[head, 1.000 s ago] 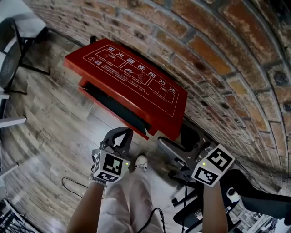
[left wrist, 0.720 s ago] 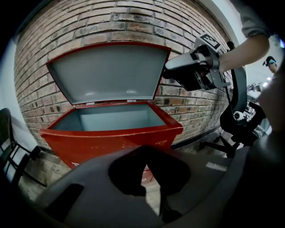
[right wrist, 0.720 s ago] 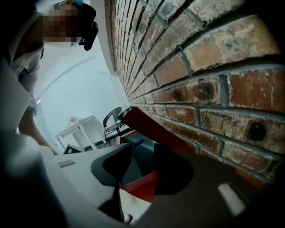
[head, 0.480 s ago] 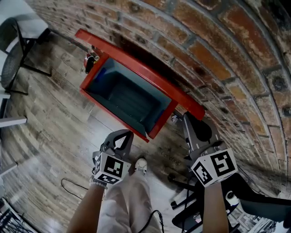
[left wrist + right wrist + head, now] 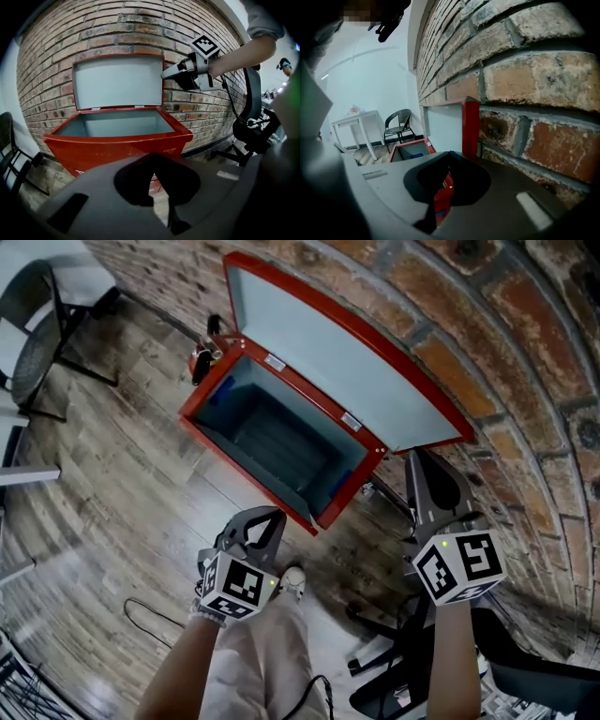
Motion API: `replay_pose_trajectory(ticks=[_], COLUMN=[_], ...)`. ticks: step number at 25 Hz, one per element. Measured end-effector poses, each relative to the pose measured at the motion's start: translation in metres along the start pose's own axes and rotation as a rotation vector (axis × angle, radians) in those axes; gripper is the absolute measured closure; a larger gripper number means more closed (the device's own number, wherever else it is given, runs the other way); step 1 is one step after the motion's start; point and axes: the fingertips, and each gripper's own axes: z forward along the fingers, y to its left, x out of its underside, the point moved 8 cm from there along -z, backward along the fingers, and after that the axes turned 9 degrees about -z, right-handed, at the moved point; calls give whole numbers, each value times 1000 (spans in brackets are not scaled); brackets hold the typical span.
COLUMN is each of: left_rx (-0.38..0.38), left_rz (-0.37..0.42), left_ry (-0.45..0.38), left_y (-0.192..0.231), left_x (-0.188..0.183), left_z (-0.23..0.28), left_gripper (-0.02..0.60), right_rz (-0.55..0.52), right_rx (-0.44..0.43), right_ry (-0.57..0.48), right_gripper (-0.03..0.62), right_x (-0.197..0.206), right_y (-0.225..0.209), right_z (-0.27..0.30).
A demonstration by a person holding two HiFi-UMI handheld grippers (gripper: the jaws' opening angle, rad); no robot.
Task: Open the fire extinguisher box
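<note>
- Head view: the red metal fire extinguisher box (image 5: pixel 202 423) stands on the grey wood-plank floor (image 5: pixel 122 474) against the red brick wall (image 5: pixel 487 306). It is open. Its red-rimmed lid with a pale inside (image 5: pixel 347 362) leans back on the bricks, showing a grey-blue interior.
- Your left gripper (image 5: pixel 275 517) hangs in front of the box's near corner, apart from it.
- Your right gripper (image 5: pixel 414 457) sits just beside the lid's right-hand corner. From here you cannot tell whether it touches.
- A small red and black object (image 5: pixel 204 357), too small to identify, stands just beside the box's far-left corner. A black mesh chair (image 5: pixel 37 343) is at the upper left.
- Left gripper view: your left gripper's (image 5: pixel 153 161) jaws meet tip to tip, clenched on nothing.
- Beyond them the box (image 5: pixel 117 145) faces you with the lid (image 5: pixel 119 82) upright against the wall.
- The right gripper's (image 5: pixel 163 75) pointed tip lies at the lid's upper right edge, held out on your forearm.
- A black office chair (image 5: pixel 253 117) stands to the right.
- Right gripper view: your right gripper's (image 5: pixel 449 157) jaws have just been closing and now sit pressed together, with nothing between them.
- Just past them the lid's red edge (image 5: pixel 469 126) stands close against the bricks (image 5: pixel 525 93).
- The box's open body (image 5: pixel 405 150) shows low and to the left.
- A white table (image 5: pixel 354 122) and a black chair (image 5: pixel 398 122) stand far back.
</note>
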Motion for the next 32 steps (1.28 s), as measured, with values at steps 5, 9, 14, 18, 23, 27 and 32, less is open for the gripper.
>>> replay_pose_trajectory(ticks=[5, 9, 14, 18, 23, 27, 32], left_rx=[4, 9, 17, 21, 27, 35, 49], left_rz=[0, 2, 1, 0, -1, 4, 14], left_ry=[-5, -7, -5, -5, -7, -11, -10], left_y=[0, 0, 0, 0, 0, 0, 0], left_x=[1, 2, 6, 11, 17, 21, 29], left_z=[-1, -2, -5, -9, -13, -17, -22], left_gripper=[583, 583, 581, 583, 583, 583, 581], right_rz=[-7, 5, 21, 45, 89, 84, 60], right_rx=[-75, -169, -279, -377, -532, -618, -696], right_ry=[43, 76, 129, 166, 211, 268, 333], right_gripper=[586, 586, 545, 506, 482, 482, 482], right_x=[6, 15, 30, 40, 56, 71, 86], right_y=[14, 33, 61, 84, 114, 135, 156], right_z=[4, 9, 14, 15, 12, 9, 9])
